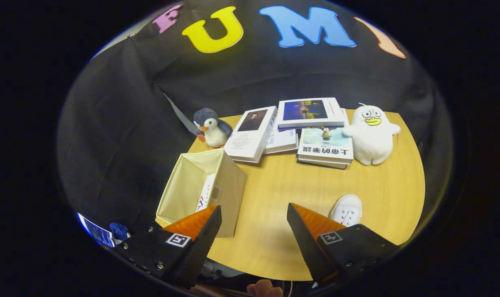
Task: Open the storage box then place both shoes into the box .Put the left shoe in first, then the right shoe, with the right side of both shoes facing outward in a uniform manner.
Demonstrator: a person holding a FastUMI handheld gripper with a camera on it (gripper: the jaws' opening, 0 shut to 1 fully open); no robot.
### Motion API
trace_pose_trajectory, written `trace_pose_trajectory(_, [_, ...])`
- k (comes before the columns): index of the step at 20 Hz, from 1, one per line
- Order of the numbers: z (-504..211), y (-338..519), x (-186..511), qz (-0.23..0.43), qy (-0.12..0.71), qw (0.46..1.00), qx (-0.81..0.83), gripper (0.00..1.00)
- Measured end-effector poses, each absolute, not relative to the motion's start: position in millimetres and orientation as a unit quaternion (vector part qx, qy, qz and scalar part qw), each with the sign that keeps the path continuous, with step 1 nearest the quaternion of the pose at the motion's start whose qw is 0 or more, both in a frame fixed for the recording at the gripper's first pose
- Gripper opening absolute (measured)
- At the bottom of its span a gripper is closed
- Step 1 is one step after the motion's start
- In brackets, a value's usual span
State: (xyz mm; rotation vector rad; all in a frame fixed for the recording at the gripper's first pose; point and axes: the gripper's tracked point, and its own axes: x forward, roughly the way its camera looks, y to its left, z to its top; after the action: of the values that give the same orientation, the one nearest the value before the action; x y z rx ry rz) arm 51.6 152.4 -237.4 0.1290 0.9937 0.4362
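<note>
A round wooden surface (pixel 283 194) stands before black cloth. At far left, a toy penguin (pixel 211 127) stands behind an open cream fabric storage box (pixel 229 181), which holds a white shoe (pixel 206 194) upright against its inner wall. The gripper (pixel 254 220) hovers with fingers spread apart, empty. Stacked books (pixel 311 132) lie beyond. Just past the right finger lies a second white shoe (pixel 347 209). A white plush duck (pixel 371 134) stands at far right.
</note>
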Motion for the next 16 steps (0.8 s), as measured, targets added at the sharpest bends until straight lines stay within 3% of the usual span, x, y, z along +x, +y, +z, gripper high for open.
trace_pose_trajectory(16, [-321,13,21,0.085,0.516,0.846,0.106,0.97])
